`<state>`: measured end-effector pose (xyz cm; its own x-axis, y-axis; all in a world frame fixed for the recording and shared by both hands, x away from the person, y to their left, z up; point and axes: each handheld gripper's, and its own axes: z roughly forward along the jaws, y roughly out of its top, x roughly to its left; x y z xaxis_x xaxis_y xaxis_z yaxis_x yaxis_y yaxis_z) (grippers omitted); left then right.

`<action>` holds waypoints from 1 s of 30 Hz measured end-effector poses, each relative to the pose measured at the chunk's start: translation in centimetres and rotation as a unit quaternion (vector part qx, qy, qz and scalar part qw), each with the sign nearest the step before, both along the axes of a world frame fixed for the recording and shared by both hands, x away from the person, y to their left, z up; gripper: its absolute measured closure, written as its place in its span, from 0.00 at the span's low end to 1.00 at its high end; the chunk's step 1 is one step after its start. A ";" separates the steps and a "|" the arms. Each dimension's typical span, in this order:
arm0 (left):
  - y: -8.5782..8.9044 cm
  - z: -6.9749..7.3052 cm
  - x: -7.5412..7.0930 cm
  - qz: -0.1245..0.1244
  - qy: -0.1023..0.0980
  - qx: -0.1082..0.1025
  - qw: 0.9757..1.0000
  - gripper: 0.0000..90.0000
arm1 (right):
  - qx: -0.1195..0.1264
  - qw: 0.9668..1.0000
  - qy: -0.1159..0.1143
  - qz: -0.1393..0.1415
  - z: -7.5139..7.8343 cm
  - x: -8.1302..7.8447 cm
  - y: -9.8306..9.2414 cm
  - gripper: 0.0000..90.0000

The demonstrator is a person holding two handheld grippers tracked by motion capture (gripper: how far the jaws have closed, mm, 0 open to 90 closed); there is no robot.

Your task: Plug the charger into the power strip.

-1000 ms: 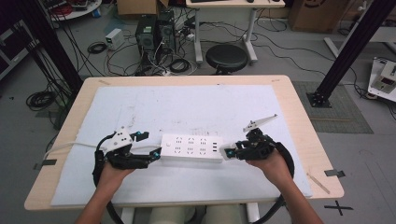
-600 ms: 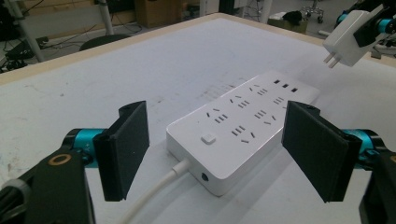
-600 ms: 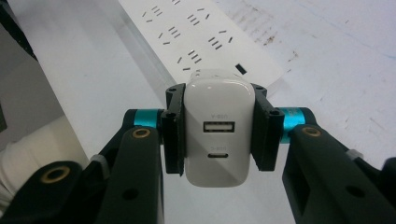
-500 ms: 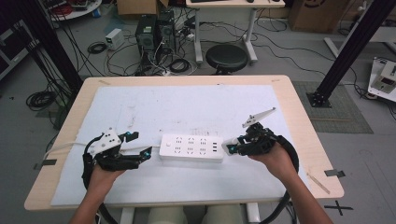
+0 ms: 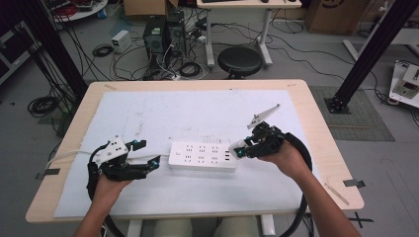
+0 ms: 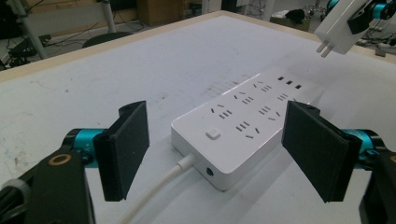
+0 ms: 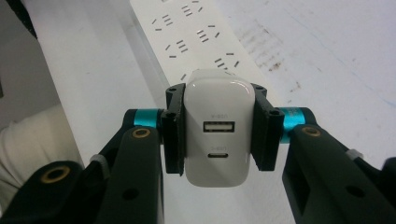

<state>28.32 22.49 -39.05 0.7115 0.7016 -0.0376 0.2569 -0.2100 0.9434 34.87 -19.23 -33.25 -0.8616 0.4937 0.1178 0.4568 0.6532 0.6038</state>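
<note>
A white power strip (image 5: 202,156) lies flat on the white mat near the table's front, its white cord running off to the left. In the left gripper view the strip (image 6: 243,121) lies just ahead of my left gripper (image 6: 224,154), whose jaws stand wide apart with nothing between them. From above, the left gripper (image 5: 148,154) sits a short way left of the strip's switch end. My right gripper (image 5: 236,149) is shut on a white USB charger (image 7: 215,126), held above the strip's right end. The charger (image 6: 337,25) hangs in the air with its prongs pointing down.
The white mat (image 5: 197,113) covers most of the wooden table (image 5: 316,123). Strips of tape lie at the table's right front edge (image 5: 353,182) and left edge (image 5: 47,173). Behind the table stand a black stool (image 5: 239,60), computer cases and tangled cables on the floor.
My left gripper has drawn back left from the strip and stands open. My right gripper has lifted the charger up and slightly right of the strip's end.
</note>
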 end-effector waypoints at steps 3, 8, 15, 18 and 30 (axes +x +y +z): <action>0.0 -0.1 0.0 -0.001 -0.001 0.001 1.000 0.26 | -0.006 1.000 -0.003 0.015 0.2 0.5 0.6 0.71; 0.2 -0.2 0.0 -0.001 0.000 -0.003 1.000 0.26 | -0.025 0.999 -0.009 0.034 0.4 1.1 1.7 0.71; 0.8 -0.4 -0.3 -0.002 -0.002 -0.006 1.000 0.26 | -0.051 0.997 -0.007 0.056 0.3 1.8 3.4 0.71; 1.2 -0.5 -0.3 0.000 -0.001 -0.008 1.000 0.26 | -0.064 0.996 -0.006 0.064 0.4 2.2 4.3 0.71; 2.3 -0.8 -0.5 0.011 -0.003 -0.011 1.000 0.26 | -0.126 0.986 -0.023 0.102 0.5 3.8 7.2 0.71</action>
<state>27.82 24.78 -39.81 0.6967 0.7156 -0.0495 0.2562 -0.1838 0.9490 38.64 -12.00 -32.76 -0.9479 0.3173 -0.0274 0.2758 0.8609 0.4275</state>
